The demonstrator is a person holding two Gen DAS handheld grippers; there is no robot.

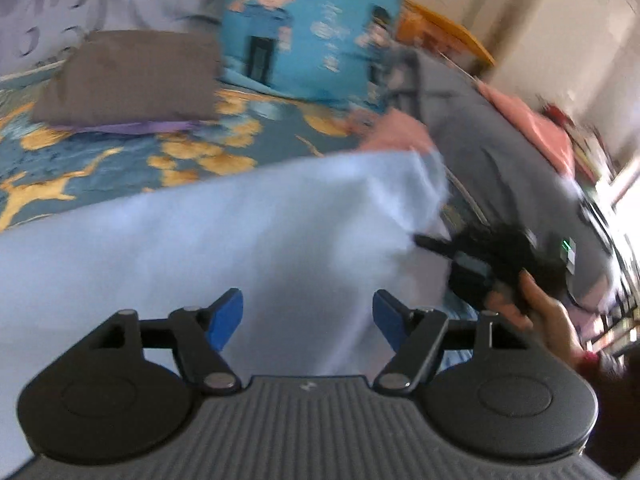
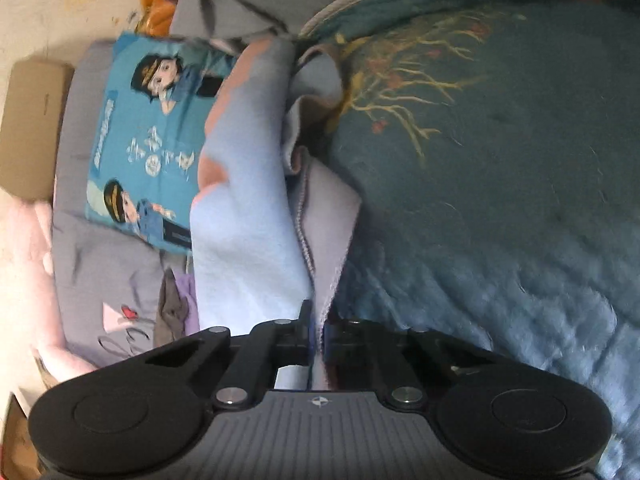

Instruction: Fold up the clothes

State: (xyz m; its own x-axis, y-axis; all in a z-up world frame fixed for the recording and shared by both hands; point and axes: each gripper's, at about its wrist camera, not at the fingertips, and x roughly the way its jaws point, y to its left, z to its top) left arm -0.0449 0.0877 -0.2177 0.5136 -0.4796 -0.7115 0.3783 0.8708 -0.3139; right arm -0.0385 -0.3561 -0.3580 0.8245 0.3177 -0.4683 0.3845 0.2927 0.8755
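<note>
Bedroom, bed dressed in a blue quilt (image 1: 100, 160) patterned with gold animals and blossoms; work surface for folding

Item 1, nearest: left gripper (image 1: 308, 322), blue fingers (image 1: 228, 320) spread wide, nothing between them, hovering just over the pale blue garment (image 1: 200, 248)

Item 2: pale blue garment, fleece-like, draped across the quilt, one edge lifted

Item 3: right gripper (image 2: 318, 332), fingers pressed together on the garment's stitched hem; a person's hand (image 1: 536, 312) holds it at the right

Item 4, beyond: grey folded cloth (image 1: 128, 76) stacked on something purple, well apart from the work

Item 5, farthest: blue cartoon cushion (image 1: 308, 36) against grey bedding

Risks, as judgement: the right pinch sits close to the hem's edge, so a sharp pull may slip it free; with the left fingers empty, the far side hangs unsupported and may bunch or fold crooked; soft thick cloth may lead the left gripper to catch two layers at once
</note>
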